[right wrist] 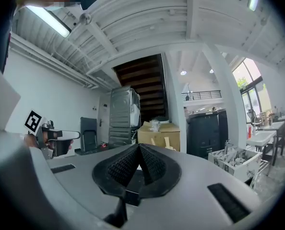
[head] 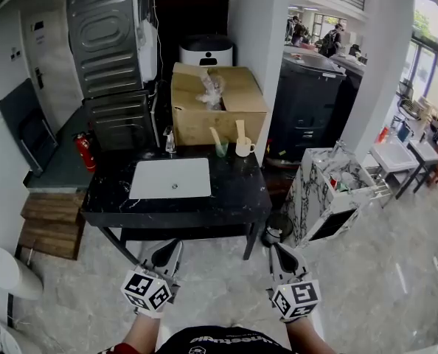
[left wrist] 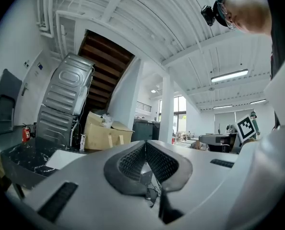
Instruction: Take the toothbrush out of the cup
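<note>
At the back right of a black marble table [head: 234,198] stand a green cup [head: 221,150] and a cream mug [head: 244,147]. A pale toothbrush [head: 214,136] leans out of the green cup, and another toothbrush [head: 240,129] stands in the mug. My left gripper [head: 167,259] and right gripper [head: 281,259] hang level over the floor in front of the table, well short of the cups. Both are shut with nothing between the jaws. The left gripper [left wrist: 145,145] and right gripper [right wrist: 139,148] show their ribbed pads pressed together in their own views.
A white sink basin [head: 171,178] is set into the tabletop, with a small tap [head: 169,140] behind it. A cardboard box [head: 217,102] stands right behind the cups. Stacked metal appliances [head: 108,65], a fire extinguisher [head: 85,152] and wooden pallets [head: 49,223] are left; a marble cabinet [head: 315,198] is right.
</note>
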